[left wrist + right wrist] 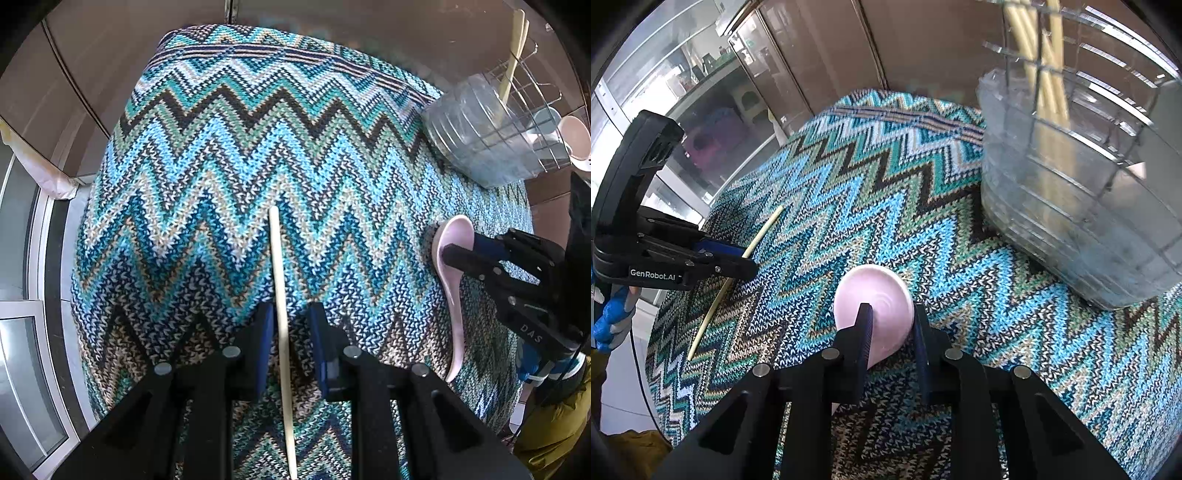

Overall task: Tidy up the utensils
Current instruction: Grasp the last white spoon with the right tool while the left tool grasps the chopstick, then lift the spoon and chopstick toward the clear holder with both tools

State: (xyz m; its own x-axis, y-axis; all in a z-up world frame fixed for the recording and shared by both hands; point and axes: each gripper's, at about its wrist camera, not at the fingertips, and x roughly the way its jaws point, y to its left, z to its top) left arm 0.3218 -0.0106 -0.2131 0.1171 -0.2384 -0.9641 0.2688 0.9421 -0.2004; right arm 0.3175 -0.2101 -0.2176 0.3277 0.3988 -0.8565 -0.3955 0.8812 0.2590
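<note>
Both tongs point down at the zigzag knitted cloth (229,155). At the bottom centre of the left wrist view the left gripper (291,321) stands narrow, with the single chopstick (277,266) running up between its blue pads; the stick lies against the left pad, while a gap shows on the right side, so a firm pinch cannot be told. At the bottom centre of the right wrist view the right gripper (892,317) is narrow too, its fingers straddling the pink spoon (882,314) and apparently touching its bowl, which rests on the cloth. In the upper right of that view stands the wire rack (1108,122) with a clear plastic liner, pale chopsticks upright inside.
</note>
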